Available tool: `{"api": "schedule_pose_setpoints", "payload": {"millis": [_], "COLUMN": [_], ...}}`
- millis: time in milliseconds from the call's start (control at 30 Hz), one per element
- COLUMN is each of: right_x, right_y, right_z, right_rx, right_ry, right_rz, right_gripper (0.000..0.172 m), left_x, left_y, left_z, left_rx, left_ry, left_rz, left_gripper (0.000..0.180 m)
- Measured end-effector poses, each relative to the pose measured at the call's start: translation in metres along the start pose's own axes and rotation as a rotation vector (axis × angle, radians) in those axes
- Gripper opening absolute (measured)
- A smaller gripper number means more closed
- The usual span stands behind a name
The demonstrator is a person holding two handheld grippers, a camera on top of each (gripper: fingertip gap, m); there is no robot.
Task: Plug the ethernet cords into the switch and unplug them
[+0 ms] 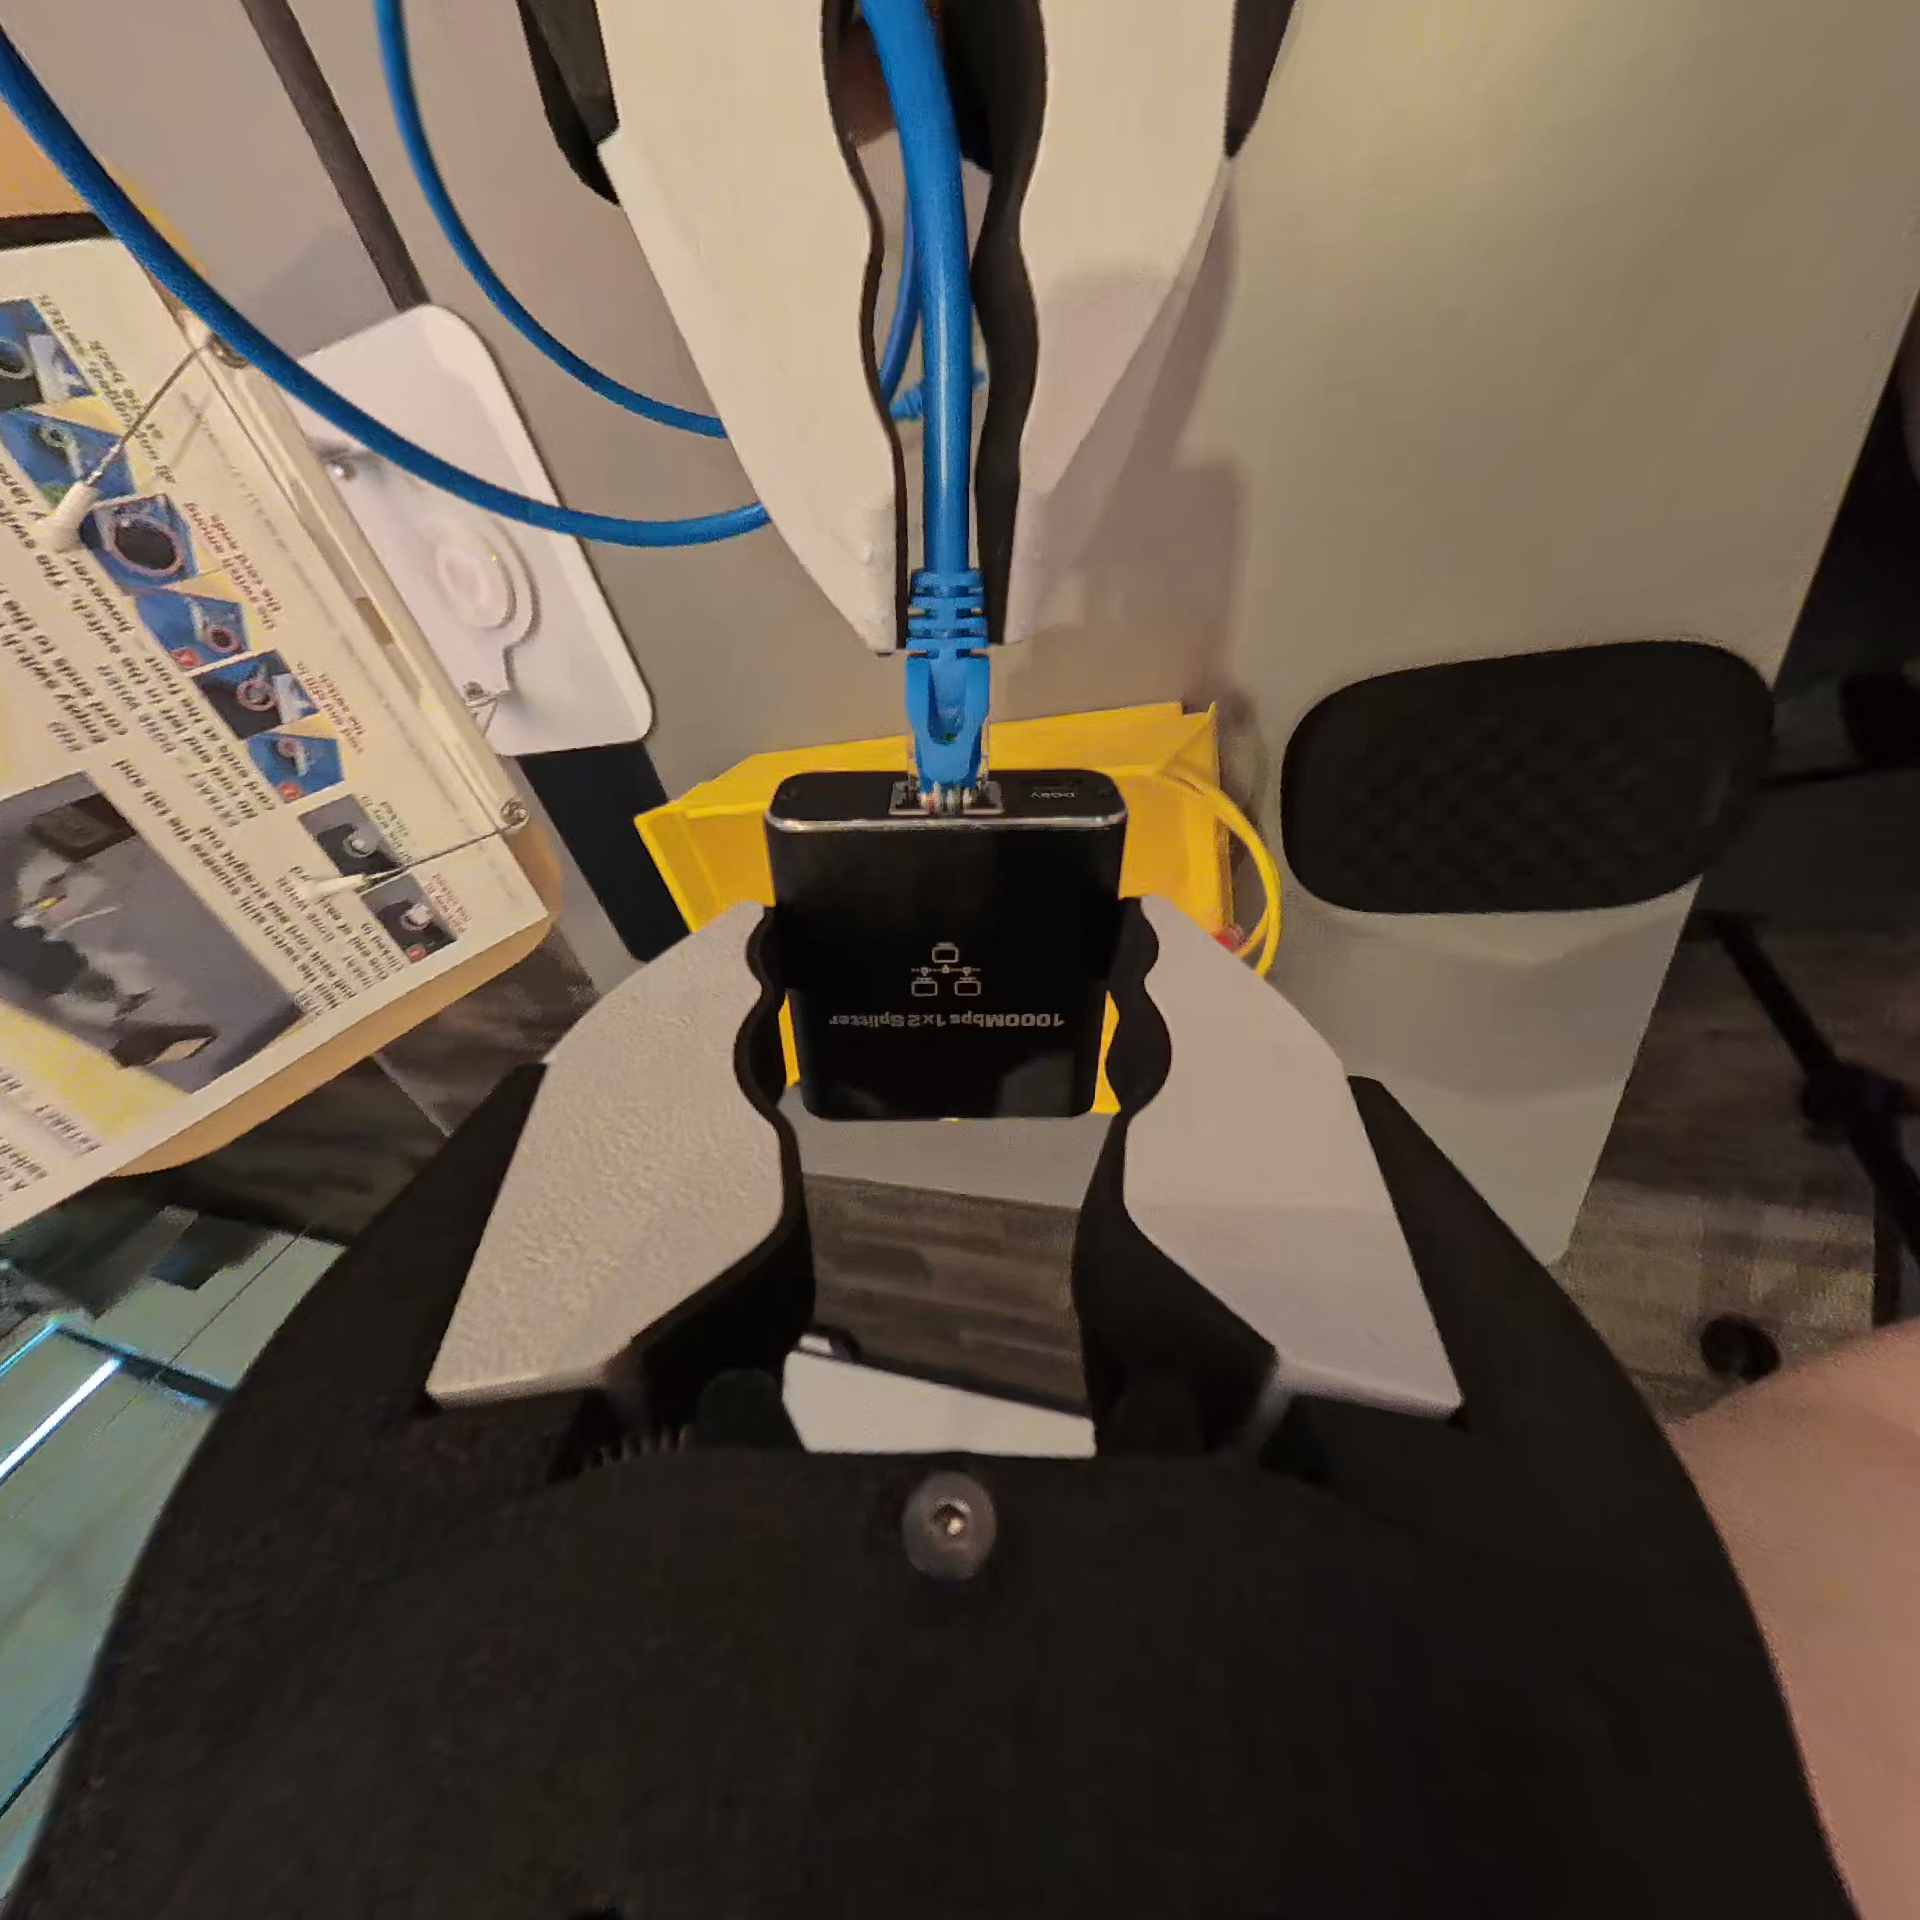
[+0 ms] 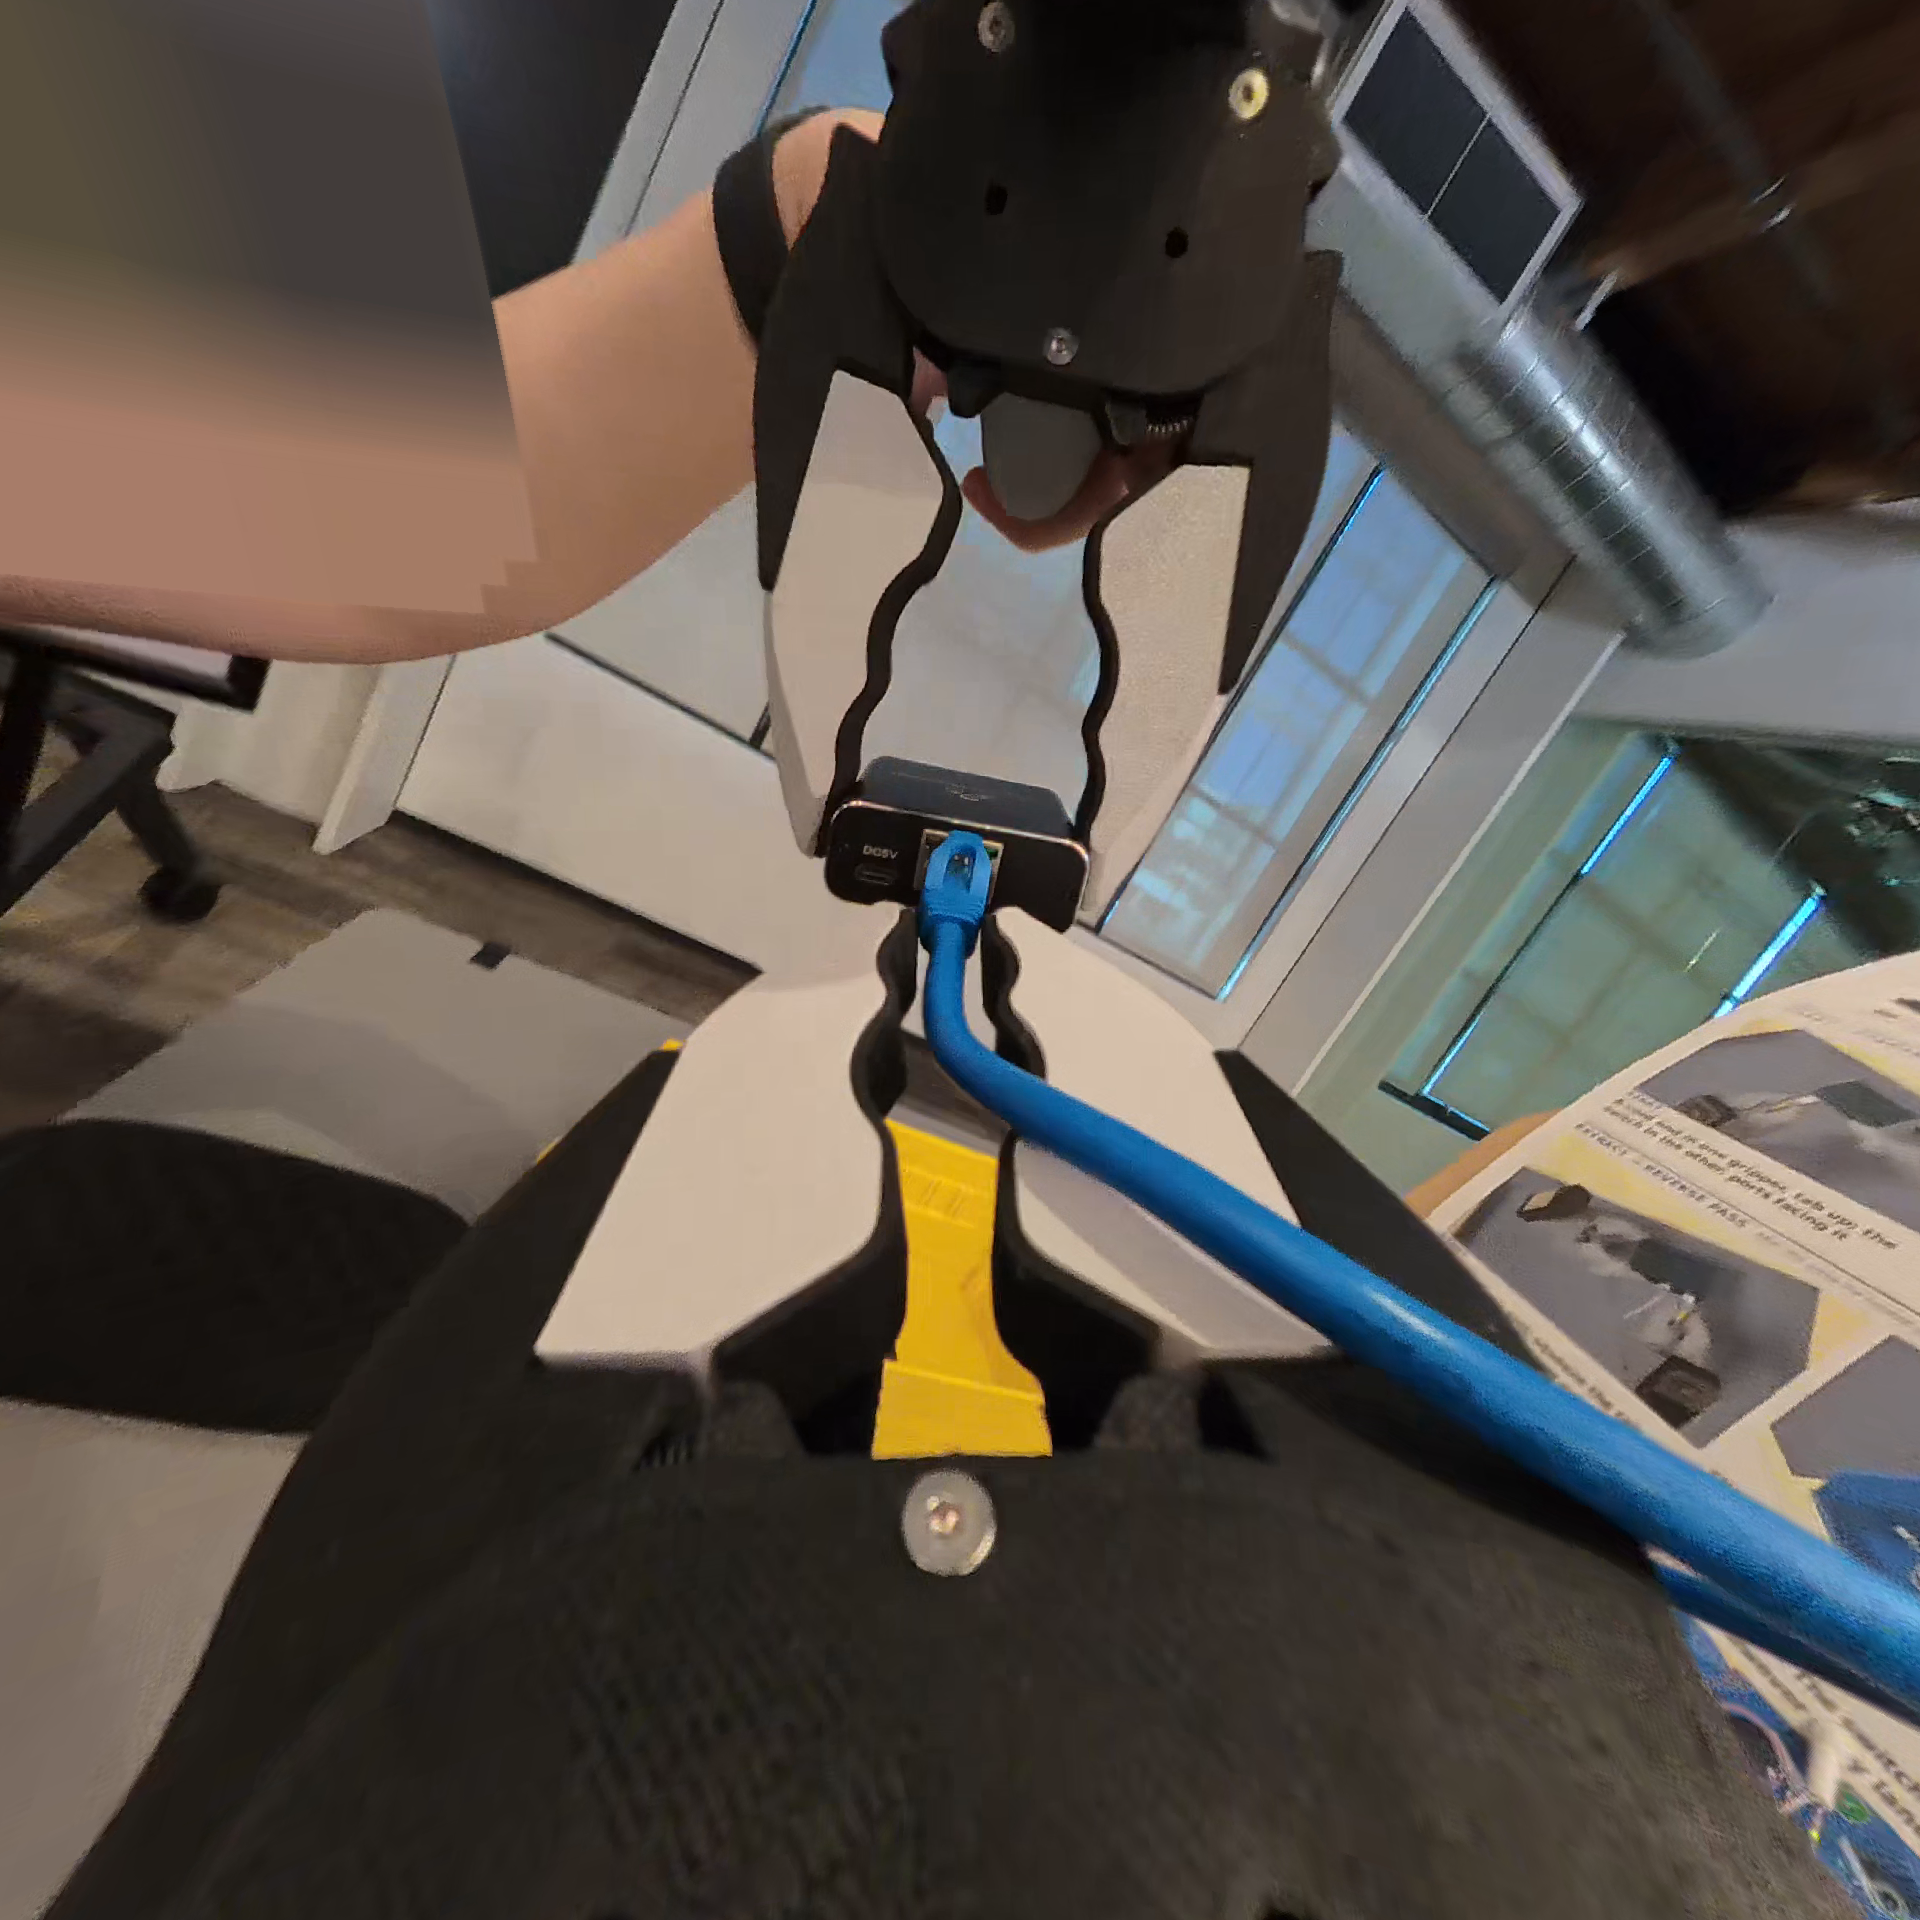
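Left gripper (image 1: 951,997) clamps the switch (image 1: 945,935) at centre; right gripper (image 2: 940,935), at 12 o'clock, pinches the blue cord (image 2: 951,987), plug in port; a skewed push could jam it

Switch (image 1: 940,966): sat between the two fingers of the left gripper (image 1: 945,997), port end facing away from that gripper's camera
Cord (image 1: 940,416): ran between the fingers of the right gripper (image 2: 940,961), its plug (image 1: 943,717) at a port in the switch's far end
Grippers: faced each other tip to tip, the switch and plug between them
Bin (image 1: 717,842): lay behind and below the switch in the left wrist view
Second cord (image 1: 1262,894): looped just right of the bin
Instruction sheet (image 1: 208,727): lay on a board to the left of the switch
Chair seat (image 1: 1517,779): stood to the right, beyond the bin
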State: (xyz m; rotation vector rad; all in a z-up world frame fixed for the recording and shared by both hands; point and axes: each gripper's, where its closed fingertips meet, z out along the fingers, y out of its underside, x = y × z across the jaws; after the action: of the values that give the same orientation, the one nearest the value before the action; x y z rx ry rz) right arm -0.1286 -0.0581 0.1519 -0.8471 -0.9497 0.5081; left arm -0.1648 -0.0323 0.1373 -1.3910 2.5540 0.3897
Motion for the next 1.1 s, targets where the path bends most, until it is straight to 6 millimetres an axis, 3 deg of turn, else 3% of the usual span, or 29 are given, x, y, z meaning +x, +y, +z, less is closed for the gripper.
{"api": "schedule_pose_setpoints", "payload": {"millis": [367, 567, 1100], "right_x": [0.002, 0.007, 0.014], "right_y": [-0.053, -0.072, -0.078], "right_z": [-0.021, -0.034, -0.042], "right_rx": [0.129, 0.187, 0.173], "right_ry": [0.068, 0.121, 0.149], "right_rz": [-0.072, -0.111, -0.107], "right_gripper": [0.011, 0.011, 0.011], "left_x": [0.006, 0.002, -0.005], "left_y": [-0.032, -0.049, -0.061], "left_z": [-0.052, -0.07, -0.076], "left_rx": [-0.125, -0.198, -0.265], "left_ry": [-0.054, -0.096, -0.12], "left_rz": [0.051, 0.075, 0.068], "left_gripper": [0.06, 0.059, 0.059]}}
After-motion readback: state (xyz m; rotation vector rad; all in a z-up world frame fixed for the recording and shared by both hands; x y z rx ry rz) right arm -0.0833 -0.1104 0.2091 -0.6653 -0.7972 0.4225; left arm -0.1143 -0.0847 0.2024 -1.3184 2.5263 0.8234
